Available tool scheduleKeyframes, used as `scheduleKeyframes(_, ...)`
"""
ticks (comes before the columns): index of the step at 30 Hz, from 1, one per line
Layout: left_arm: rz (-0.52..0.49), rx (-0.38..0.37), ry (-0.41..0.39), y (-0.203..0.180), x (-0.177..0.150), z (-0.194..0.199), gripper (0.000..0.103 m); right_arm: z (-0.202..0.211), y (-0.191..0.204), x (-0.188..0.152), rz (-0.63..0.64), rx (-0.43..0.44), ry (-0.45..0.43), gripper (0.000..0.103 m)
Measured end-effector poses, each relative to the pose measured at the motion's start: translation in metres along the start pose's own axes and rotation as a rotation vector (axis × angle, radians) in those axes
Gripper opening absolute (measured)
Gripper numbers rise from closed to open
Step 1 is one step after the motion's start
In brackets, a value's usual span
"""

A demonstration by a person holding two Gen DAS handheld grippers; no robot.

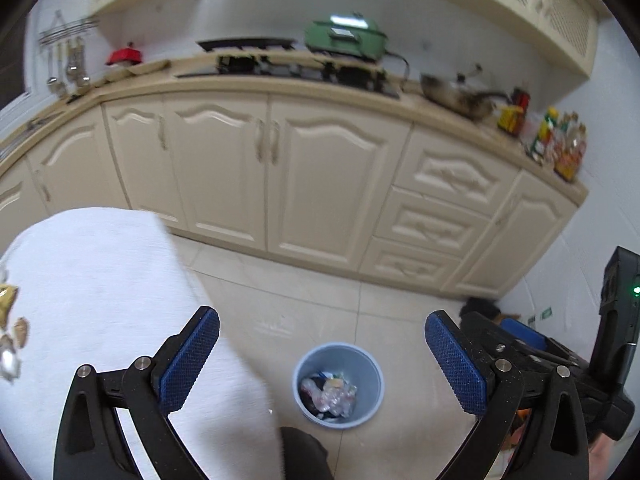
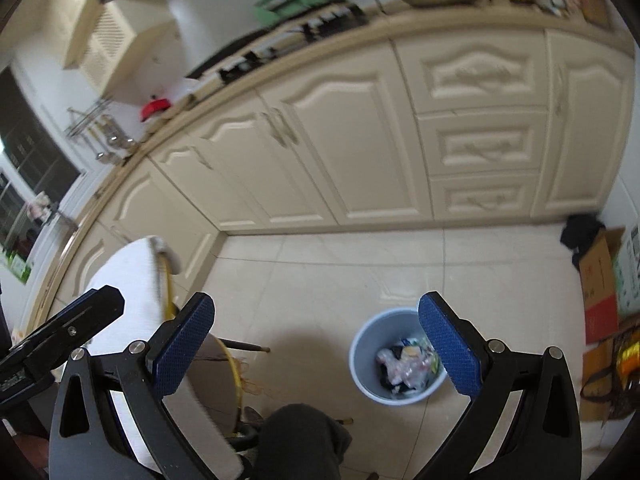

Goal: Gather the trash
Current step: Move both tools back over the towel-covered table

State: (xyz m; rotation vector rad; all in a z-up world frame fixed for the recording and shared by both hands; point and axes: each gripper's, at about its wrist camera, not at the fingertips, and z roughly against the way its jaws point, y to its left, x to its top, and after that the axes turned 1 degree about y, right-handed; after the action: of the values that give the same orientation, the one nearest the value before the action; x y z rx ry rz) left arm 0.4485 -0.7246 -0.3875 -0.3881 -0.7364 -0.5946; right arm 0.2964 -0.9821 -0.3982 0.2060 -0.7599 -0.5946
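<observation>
A pale blue waste bin stands on the tiled floor, holding crumpled plastic and wrappers. My left gripper hangs high above it, open, with nothing between its blue pads. In the right wrist view the same bin sits below my right gripper, which is open and empty too. A few scraps of trash lie at the left edge of a white-clothed table. The right gripper's body shows at the right of the left wrist view.
Cream kitchen cabinets line the far side, with a stove, a green pot and bottles on top. Cardboard boxes and a bag stand at the right wall. A person's dark-trousered knee is below. A yellow-rimmed stool stands beside the table.
</observation>
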Motion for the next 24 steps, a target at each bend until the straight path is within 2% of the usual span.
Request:
scheduleKeyframes(12, 0.159, 0.122, -0.149, 0.105, -0.064, 0.166, 0.102, 0.018, 0.134, -0.009, 0.248, 0.107, -0.014, 0.103)
scheduleKeyframes(18, 0.238, 0.214, -0.212, 0.147, -0.106, 0.242, 0.102, 0.012, 0.208, -0.031, 0.382, 0.198, 0.013, 0.103)
scheduleKeyframes(24, 0.330, 0.338, -0.241, 0.186, -0.157, 0.306, 0.102, 0.004, 0.278, -0.059, 0.505, 0.295, 0.031, 0.103)
